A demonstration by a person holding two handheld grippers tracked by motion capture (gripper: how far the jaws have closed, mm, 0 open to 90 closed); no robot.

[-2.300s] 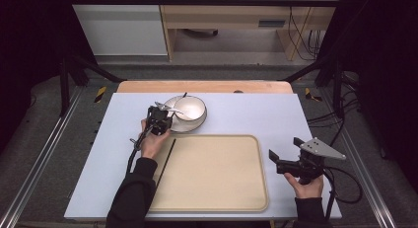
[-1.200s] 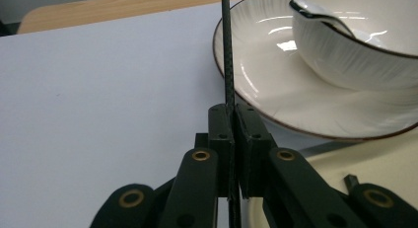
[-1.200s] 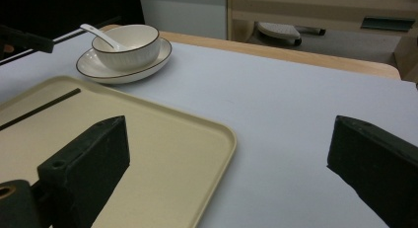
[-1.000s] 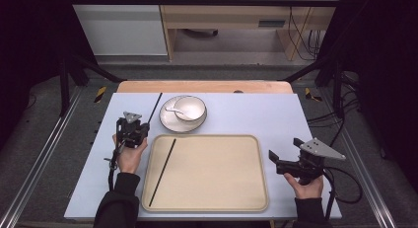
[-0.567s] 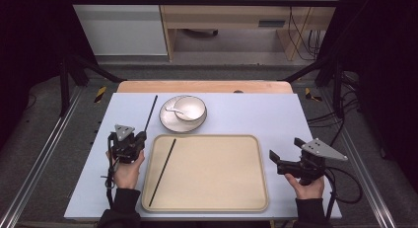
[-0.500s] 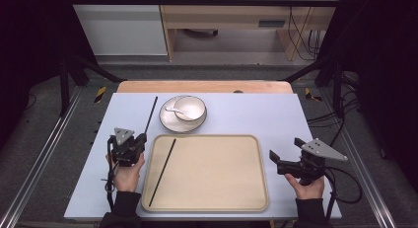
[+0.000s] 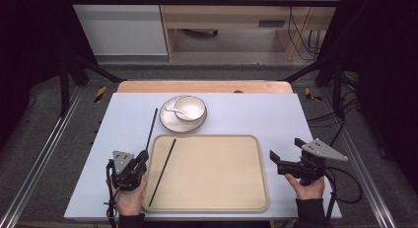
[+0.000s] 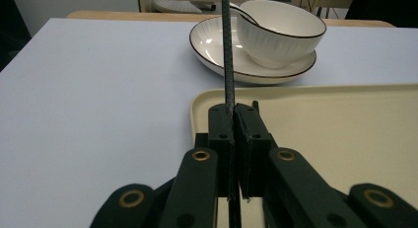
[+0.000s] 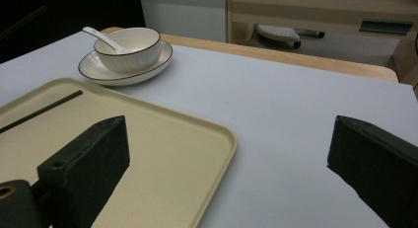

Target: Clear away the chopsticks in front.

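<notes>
Nearest the person, the left gripper [image 7: 143, 158] sits at the tray's [image 7: 246, 206] left front corner, held in the left hand [image 7: 129, 198], its jaws pressed together on the near end of a thin black stick [image 7: 151, 130]. In the left gripper view that stick [image 8: 227, 50] rises straight from between the closed jaws toward the dishes, over the table [image 8: 88, 90] just left of the tray's [image 8: 345, 119] rim. In the high view it runs forward from the gripper over the pale blue table [image 7: 256, 114], alongside the tray's left edge and outside it, its far tip near the plate's [image 7: 170, 122] left side. A second stick [image 7: 162, 171] lies inside the tray near its left wall, slanting from the front left up toward the far left corner; in the right gripper view part of it [image 9: 42, 111] shows on the tray [image 9: 217, 139] floor. On the other side, the right gripper [image 7: 277, 160] is held by the right hand [image 7: 306, 186] just off the tray's right edge, pointing left at it, with its jaws spread wide and nothing between them, as the right gripper view also shows. Beyond the tray, just past its far left edge, stands the white plate [image 9: 96, 69] with a bowl [image 7: 190, 108] on it, and a white spoon [image 9: 101, 38] rests in the bowl [image 9: 129, 49] with its handle leaning out to the left.
</notes>
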